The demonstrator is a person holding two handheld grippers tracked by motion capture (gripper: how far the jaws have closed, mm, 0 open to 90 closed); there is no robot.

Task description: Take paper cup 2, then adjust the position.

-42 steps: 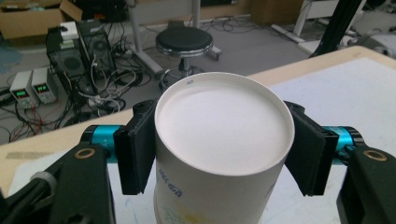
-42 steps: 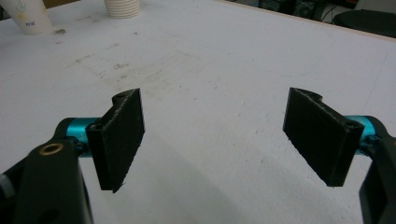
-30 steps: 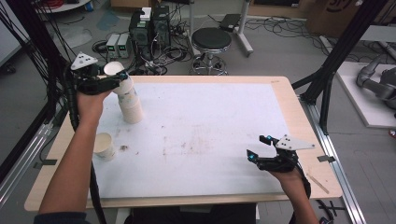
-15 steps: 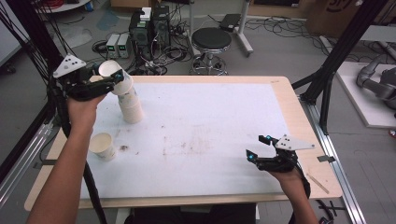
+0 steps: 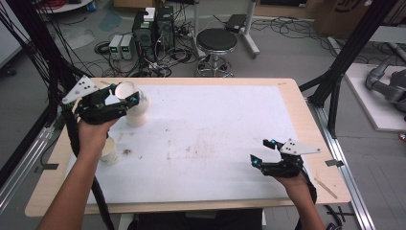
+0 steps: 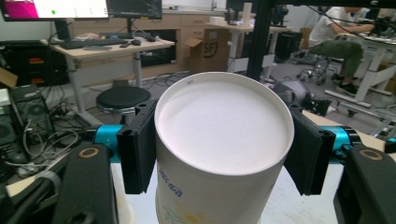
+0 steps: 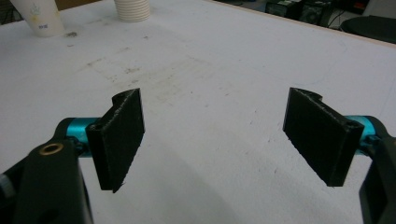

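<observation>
My left gripper (image 5: pixel 125 96) is shut on a white paper cup (image 5: pixel 125 90) at the table's far left, its flat end tilted up. In the left gripper view both black pads (image 6: pixel 137 147) press the cup (image 6: pixel 224 126) just below its rim. Right behind it stands a stack of upturned white cups (image 5: pixel 137 115); I cannot tell whether the held cup is clear of the stack. A single cup (image 5: pixel 109 151) stands upright nearer the front left. My right gripper (image 5: pixel 261 153) rests open low at the front right, with only the white mat showing between its pads (image 7: pixel 119 135).
A white mat (image 5: pixel 215 124) covers the wooden table (image 5: pixel 292 100). The stack's ribbed base (image 7: pixel 132 9) and the single cup (image 7: pixel 37 18) lie far across from the right gripper. A black stool (image 5: pixel 216 40) and computer boxes (image 5: pixel 153 26) stand beyond the far edge.
The left gripper with its cup has come down and to the right, so the cup now sits lower against the stack. The right gripper has not moved.
</observation>
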